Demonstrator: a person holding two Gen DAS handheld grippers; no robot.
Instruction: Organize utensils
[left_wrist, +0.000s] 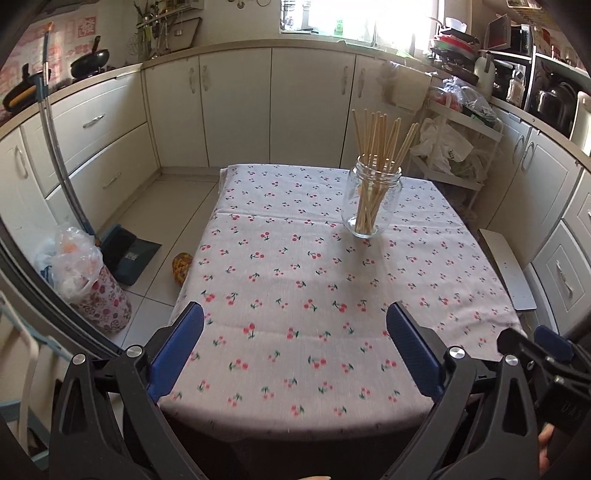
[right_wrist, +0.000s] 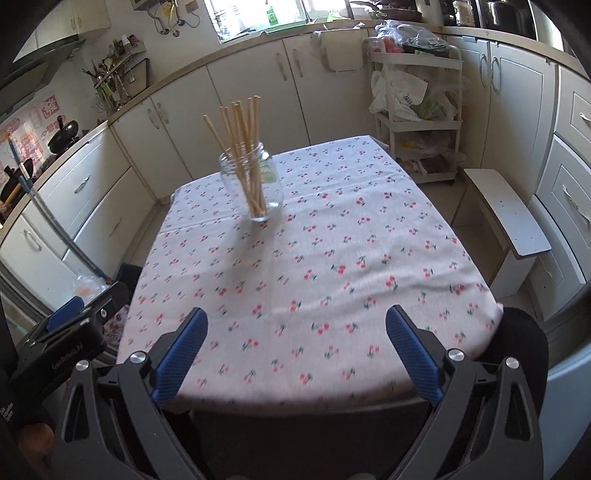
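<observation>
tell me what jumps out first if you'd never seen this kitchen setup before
A clear glass jar stuffed with wooden chopsticks stands upright on the far part of a table under a cherry-print tablecloth, the only thing on the cloth. In the foreground the left gripper and right gripper hang over the near edge, both open and empty. White cabinets ring the room.

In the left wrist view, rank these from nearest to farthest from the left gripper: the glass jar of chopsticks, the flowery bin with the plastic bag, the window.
From the left gripper:
1. Flowery bin, on the floor to the left, beside the table.
2. Glass jar holding the chopsticks, upright on the tablecloth, ahead and right of centre.
3. Window, above the far counter.
</observation>
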